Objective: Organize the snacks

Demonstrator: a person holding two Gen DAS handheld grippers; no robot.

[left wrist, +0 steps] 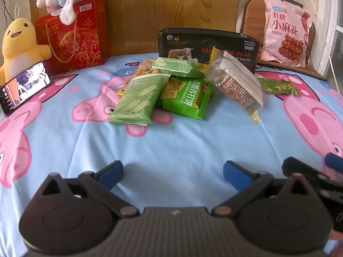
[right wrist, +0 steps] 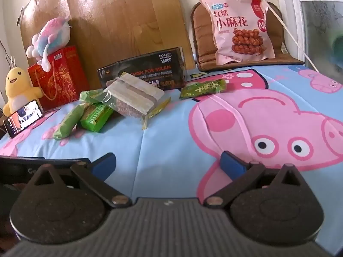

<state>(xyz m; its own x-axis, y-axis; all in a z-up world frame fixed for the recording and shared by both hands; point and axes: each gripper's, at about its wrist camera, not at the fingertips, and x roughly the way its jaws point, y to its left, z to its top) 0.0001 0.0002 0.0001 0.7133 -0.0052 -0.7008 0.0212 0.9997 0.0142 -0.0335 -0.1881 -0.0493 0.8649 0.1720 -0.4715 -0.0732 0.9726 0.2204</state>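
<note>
A pile of snack packets lies mid-bed in front of a black box [left wrist: 205, 47] [right wrist: 145, 70]: a pale green packet [left wrist: 137, 100] [right wrist: 68, 120], a bright green cracker packet [left wrist: 184, 98] [right wrist: 96, 117], a clear bag of brown biscuits [left wrist: 238, 81] [right wrist: 133, 98], a green packet on top [left wrist: 178, 66]. A small green packet [left wrist: 278, 86] [right wrist: 203, 87] lies apart to the right. My left gripper [left wrist: 173, 175] and right gripper [right wrist: 169, 165] are both open and empty, above the sheet, short of the pile.
A pink snack bag [left wrist: 285, 36] [right wrist: 240, 27] leans on a brown cushion at the back right. A red gift bag [left wrist: 72, 40] with a plush toy on top, a yellow plush [left wrist: 19, 40] and a phone [left wrist: 23, 85] stand at the back left.
</note>
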